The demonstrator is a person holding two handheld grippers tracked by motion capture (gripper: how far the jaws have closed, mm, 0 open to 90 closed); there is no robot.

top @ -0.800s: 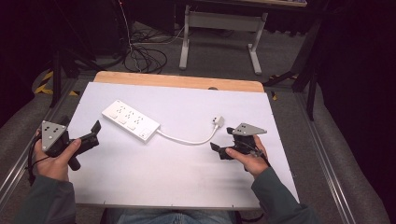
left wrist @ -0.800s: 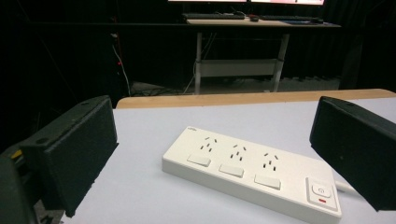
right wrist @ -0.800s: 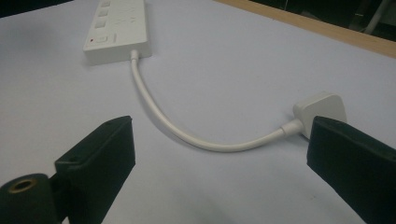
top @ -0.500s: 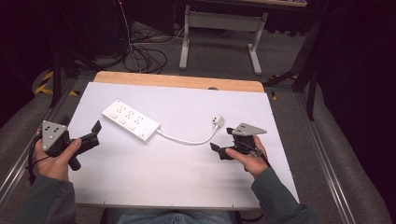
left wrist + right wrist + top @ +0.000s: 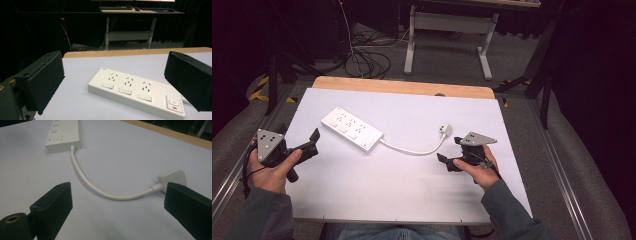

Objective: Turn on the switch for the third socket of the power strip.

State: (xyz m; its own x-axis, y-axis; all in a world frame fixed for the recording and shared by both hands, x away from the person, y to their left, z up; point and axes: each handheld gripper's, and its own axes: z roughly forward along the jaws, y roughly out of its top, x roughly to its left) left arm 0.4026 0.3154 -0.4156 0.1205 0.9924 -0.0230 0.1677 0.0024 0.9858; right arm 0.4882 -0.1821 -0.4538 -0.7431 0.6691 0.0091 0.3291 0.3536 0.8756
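Note:
A white power strip [image 5: 352, 131] lies at an angle on the white table top [image 5: 387, 190]; its short white cable [image 5: 412, 150] curves right to a white plug [image 5: 445, 130] lying loose on the table. My left gripper [image 5: 301, 136] is held at the table's left edge, a little left of the strip, jaws wide open and empty. The left gripper view has the strip [image 5: 136, 91] lying ahead of the open left gripper [image 5: 113, 65]. My right gripper [image 5: 450, 150] is open just below the plug. In its own view the right gripper [image 5: 117, 193] faces the cable [image 5: 82, 176] and the plug [image 5: 172, 177].
A wooden strip [image 5: 402, 86] runs along the table's far edge. Beyond it, dark cables [image 5: 367, 55] lie on the floor next to a grey desk frame [image 5: 447, 25]. Metal rails [image 5: 552, 170] flank the table.

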